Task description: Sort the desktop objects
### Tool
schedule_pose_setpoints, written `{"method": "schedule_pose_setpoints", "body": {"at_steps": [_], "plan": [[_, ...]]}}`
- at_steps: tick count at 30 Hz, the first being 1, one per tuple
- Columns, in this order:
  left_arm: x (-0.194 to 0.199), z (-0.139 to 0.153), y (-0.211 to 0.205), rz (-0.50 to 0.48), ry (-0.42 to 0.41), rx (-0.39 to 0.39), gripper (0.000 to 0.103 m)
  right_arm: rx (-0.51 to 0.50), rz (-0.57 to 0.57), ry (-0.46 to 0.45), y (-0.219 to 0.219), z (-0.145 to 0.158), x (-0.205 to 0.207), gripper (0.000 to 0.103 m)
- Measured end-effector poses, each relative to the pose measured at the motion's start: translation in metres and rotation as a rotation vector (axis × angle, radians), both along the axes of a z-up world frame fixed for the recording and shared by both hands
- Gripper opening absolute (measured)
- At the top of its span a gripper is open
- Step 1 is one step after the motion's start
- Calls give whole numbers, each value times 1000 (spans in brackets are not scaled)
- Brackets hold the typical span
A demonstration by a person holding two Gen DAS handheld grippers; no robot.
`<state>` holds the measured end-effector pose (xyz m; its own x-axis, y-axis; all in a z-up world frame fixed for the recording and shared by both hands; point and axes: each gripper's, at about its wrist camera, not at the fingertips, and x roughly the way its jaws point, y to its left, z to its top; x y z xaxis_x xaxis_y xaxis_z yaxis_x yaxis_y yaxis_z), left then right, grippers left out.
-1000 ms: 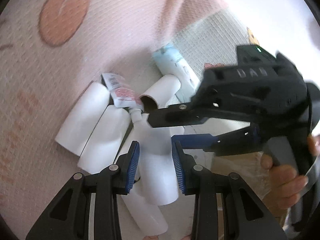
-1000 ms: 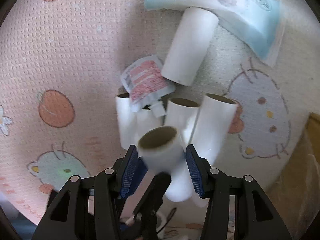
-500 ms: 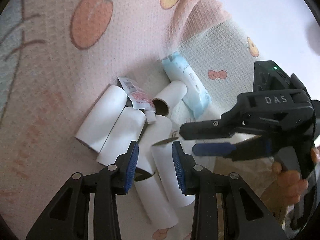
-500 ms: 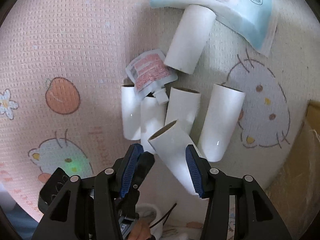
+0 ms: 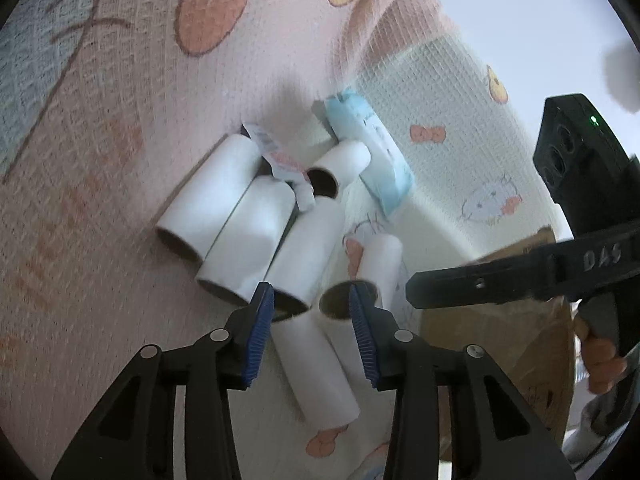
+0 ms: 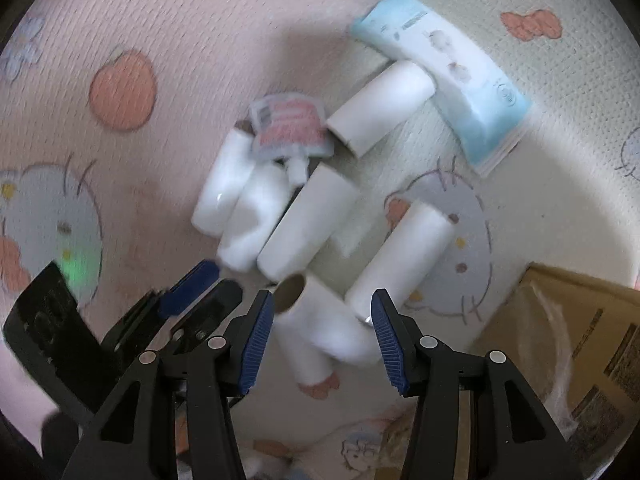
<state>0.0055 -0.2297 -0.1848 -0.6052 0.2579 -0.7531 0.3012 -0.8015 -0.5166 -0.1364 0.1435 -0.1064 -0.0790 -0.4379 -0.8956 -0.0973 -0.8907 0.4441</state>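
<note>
Whereas a second earlier the right gripper [image 6: 322,308] carried a white paper roll [image 6: 320,336] clasped between its blue pads and raised above the heap, that roll now lies flat on the cartoon-print mat [image 6: 120,20]. It lies below and between the right fingertips, with a gap on either side. The right fingers are therefore released and grasp nothing. The left wrist view confirms this, showing the right gripper off to the side with its fingers bare. The left gripper [image 5: 310,304] is widening its jaws; the same roll lies in the gap just beyond its tips, and neither pad presses on it. Ahead of both pairs of fingers, the other rolls [image 6: 308,224] have kept their places. Three lie side by side, one lies apart toward the right finger, and one farther off touches the pale blue tissue pack [image 6: 440,80]. The red-and-white spouted pouch [image 6: 288,128] rests on the far ends of the side-by-side rolls. A cardboard box [image 6: 580,340] stands outside the right finger. Judged from this layout, one roll has joined its kind, so the roll group is close to complete. The pouch and the tissue pack are yet to be separated from it. Motion blur in the right wrist view leaves the roll's exact contact with its neighbours uncertain.
</note>
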Motion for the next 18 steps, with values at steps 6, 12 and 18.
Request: {"method": "schedule_pose_setpoints", "body": {"at_steps": [6, 12, 18], "plan": [[7, 7, 8, -91, 79, -45, 45, 51, -16, -46, 6, -8, 15, 47], [15, 14, -3, -113, 122, -16, 45, 146, -56, 34, 0, 6, 46, 47], [19, 18, -8, -127, 141, 0, 44, 189, -82, 208, -27, 15, 80, 47]]}}
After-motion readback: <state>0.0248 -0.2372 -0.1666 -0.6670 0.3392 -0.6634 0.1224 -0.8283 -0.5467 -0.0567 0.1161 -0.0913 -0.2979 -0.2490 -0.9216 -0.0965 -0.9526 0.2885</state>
